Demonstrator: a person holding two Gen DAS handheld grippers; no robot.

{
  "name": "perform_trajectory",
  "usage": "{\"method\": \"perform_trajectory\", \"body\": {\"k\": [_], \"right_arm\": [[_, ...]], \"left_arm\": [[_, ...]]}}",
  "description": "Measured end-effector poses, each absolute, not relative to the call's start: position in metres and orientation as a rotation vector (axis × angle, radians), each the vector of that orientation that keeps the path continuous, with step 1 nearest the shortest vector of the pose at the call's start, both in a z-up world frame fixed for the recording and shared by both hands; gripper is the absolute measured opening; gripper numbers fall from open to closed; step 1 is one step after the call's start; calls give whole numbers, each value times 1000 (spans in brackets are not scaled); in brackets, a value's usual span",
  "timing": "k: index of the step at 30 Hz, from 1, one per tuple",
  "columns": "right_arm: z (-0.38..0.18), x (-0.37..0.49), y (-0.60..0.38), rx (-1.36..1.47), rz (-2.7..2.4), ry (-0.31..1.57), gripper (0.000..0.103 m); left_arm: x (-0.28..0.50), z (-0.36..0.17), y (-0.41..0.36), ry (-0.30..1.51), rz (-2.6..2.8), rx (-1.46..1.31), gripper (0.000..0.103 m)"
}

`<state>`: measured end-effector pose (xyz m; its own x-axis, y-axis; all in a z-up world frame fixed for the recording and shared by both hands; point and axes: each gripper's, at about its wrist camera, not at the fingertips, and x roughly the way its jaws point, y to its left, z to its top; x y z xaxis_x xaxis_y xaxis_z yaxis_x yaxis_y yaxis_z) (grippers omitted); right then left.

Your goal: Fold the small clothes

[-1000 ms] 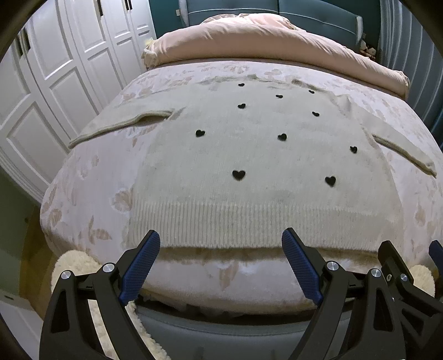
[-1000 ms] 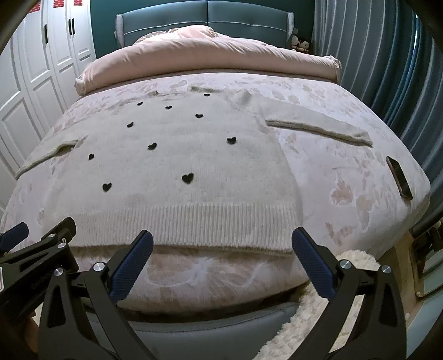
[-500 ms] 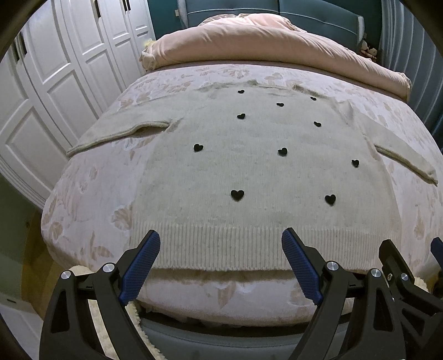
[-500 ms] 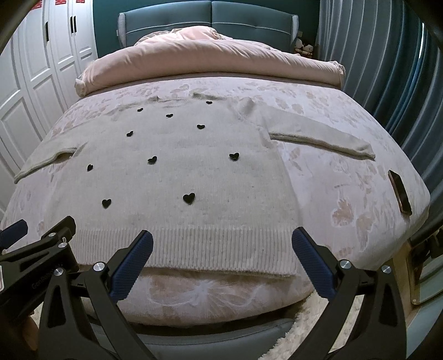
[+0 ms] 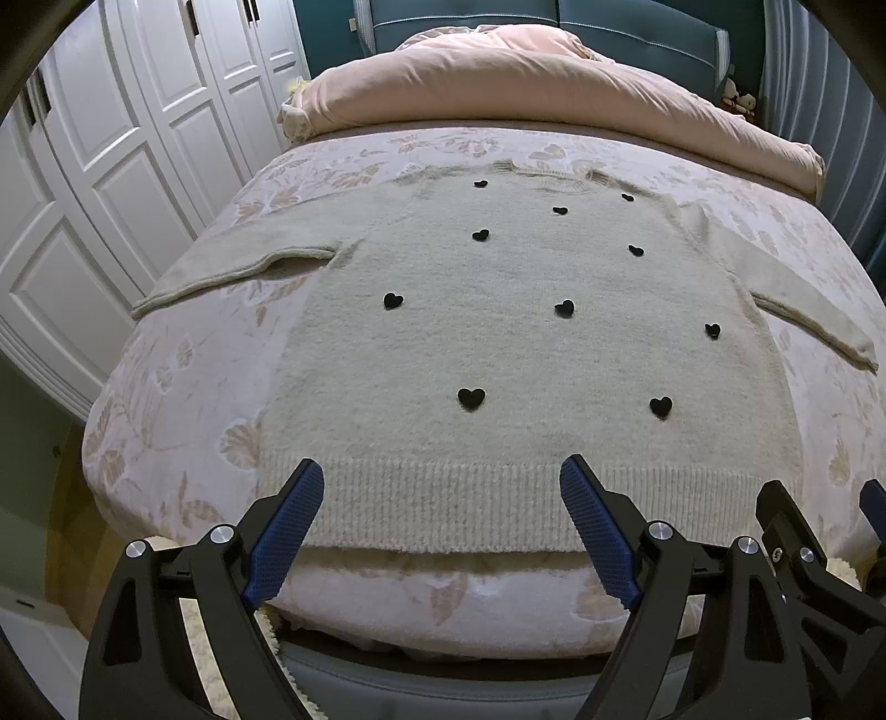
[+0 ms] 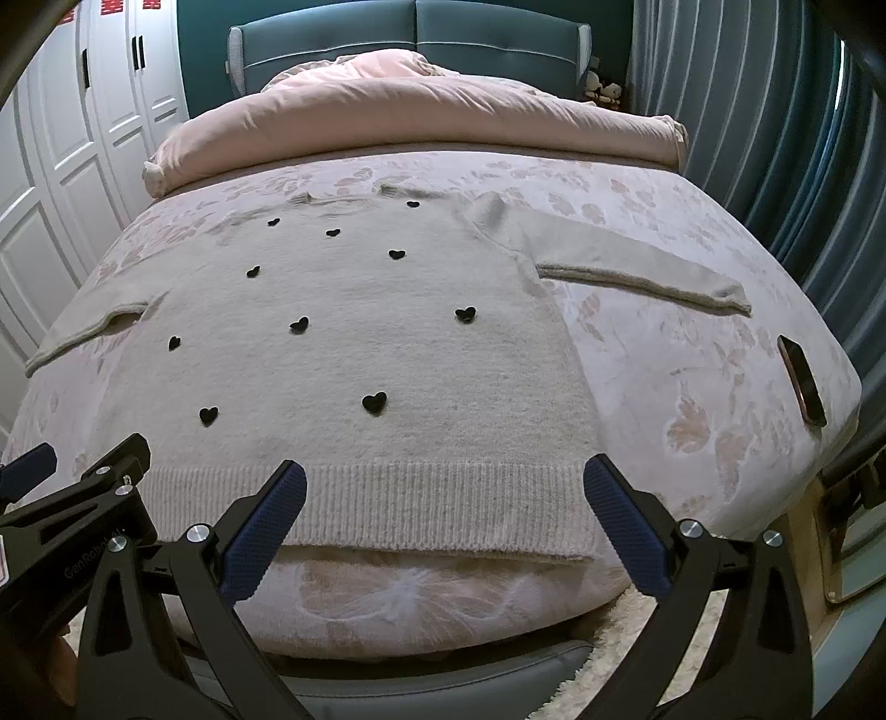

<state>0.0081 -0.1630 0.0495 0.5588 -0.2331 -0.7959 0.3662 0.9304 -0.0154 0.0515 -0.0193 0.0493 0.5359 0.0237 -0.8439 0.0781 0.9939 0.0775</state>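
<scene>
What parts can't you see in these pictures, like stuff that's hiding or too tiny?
- Under the sweater: both views, its own front hides its back.
- The dark flat thing near the bed's right edge: right wrist view, seen edge-on, so I cannot tell what it is.
- Small figures by the headboard: too small in both views.
- The floor at the foot of the bed: the open left gripper and right gripper cover it.

A home bedroom is showing here: a bed (image 6: 692, 354) is filling the view, a rolled pink duvet (image 6: 410, 116) is lying along its far edge against a padded teal headboard (image 6: 410, 27). White panelled wardrobe doors (image 5: 127, 166) are lining the left side, and blue curtains (image 6: 775, 138) are hanging on the right.
</scene>
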Motion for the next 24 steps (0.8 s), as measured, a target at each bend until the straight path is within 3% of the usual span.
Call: {"method": "perform_trajectory", "body": {"k": [18, 24], "right_arm": [[37, 14, -175, 186, -345, 933, 98], [15, 16, -238, 386, -320, 952, 98]], "left_arm": [[60, 39, -25, 1023, -37, 116, 85], [71, 28, -7, 1065, -72, 14, 87]]}}
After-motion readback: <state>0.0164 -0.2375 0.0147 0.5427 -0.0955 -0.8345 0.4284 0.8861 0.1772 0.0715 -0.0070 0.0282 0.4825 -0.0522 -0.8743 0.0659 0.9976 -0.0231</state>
